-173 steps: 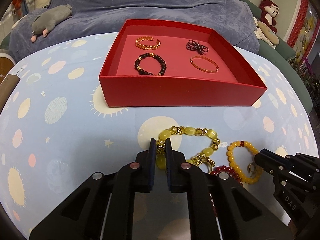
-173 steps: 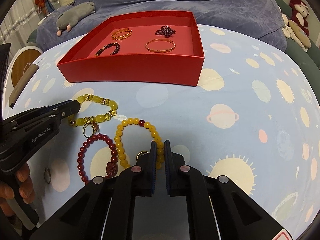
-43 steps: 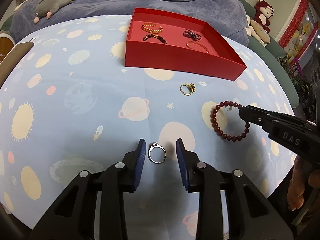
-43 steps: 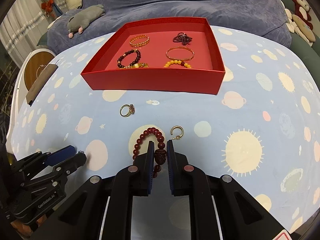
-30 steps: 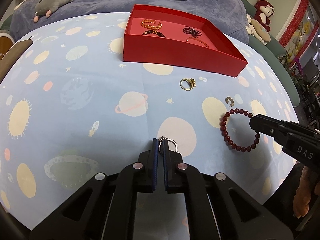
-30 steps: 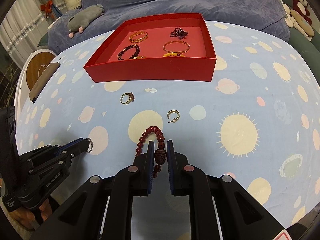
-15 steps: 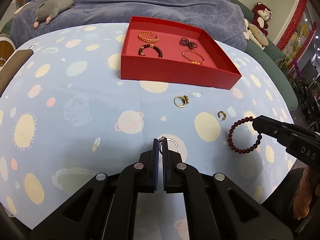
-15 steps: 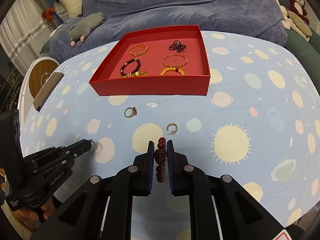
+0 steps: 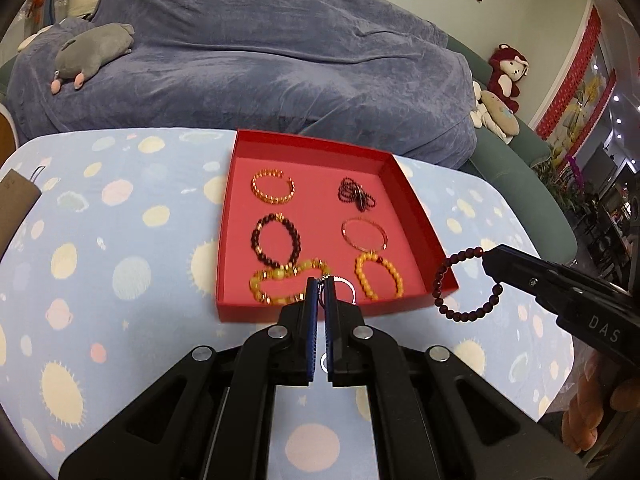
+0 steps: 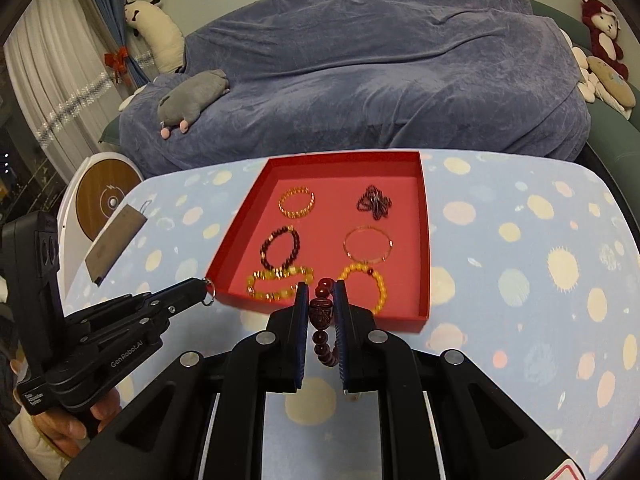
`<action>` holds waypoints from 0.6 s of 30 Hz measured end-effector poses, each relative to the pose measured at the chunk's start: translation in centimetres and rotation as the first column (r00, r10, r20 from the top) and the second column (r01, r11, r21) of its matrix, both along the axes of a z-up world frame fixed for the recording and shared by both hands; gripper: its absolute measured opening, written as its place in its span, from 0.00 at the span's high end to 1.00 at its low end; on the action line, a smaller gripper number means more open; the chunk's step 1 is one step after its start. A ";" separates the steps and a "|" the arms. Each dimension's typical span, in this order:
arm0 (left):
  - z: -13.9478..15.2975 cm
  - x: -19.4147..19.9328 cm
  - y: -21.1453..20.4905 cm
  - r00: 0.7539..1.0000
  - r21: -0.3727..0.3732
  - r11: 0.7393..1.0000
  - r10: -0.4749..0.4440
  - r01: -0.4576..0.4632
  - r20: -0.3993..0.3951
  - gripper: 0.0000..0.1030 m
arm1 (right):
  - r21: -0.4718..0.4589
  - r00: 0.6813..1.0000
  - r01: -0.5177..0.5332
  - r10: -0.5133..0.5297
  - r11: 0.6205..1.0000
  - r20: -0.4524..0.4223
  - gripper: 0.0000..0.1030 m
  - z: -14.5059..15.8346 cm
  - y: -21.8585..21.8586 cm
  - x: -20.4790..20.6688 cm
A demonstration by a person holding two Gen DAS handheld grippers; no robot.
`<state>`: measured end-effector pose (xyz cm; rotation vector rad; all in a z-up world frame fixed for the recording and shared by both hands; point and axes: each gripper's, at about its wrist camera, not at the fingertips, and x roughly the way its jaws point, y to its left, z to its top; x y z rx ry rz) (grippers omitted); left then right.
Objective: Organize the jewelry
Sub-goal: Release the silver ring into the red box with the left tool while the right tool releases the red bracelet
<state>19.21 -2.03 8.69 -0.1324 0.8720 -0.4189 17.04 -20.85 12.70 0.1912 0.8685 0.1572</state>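
Planet-print table (image 9: 120, 240), ring (image 9: 345, 286) pinched in left hand-held gripper (image 9: 320, 282)

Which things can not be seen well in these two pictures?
- Ring: left view, mostly behind the left gripper; tiny in the right view.
- Red bracelet: right view, lower beads hidden between the right gripper fingers.
- Box: near wall partly behind the jaws in both views.
- Table: near part hidden by both grippers.
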 end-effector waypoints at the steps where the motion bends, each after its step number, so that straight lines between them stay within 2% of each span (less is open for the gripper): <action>1: 0.0 0.9 -0.2 1.000 0.009 1.000 0.004 -0.004 0.005 0.97 | 0.006 1.000 -0.003 0.003 1.000 0.006 0.88 0.1 0.0 0.9; 5: -0.7 4.1 -0.6 1.000 0.015 1.000 0.010 -0.010 -0.003 0.97 | 0.006 1.000 -0.018 0.018 1.000 0.008 0.88 -0.5 0.4 4.3; 11: -3.2 7.5 -1.4 0.999 0.042 0.999 0.011 -0.010 -0.042 0.97 | 0.000 0.998 -0.023 0.023 1.000 -0.051 0.88 -3.5 0.6 8.4; 18: -4.8 9.3 -2.1 0.999 0.073 0.997 0.004 -0.001 -0.052 0.97 | -0.047 0.996 0.001 -0.005 0.999 -0.087 0.88 -6.6 0.0 10.4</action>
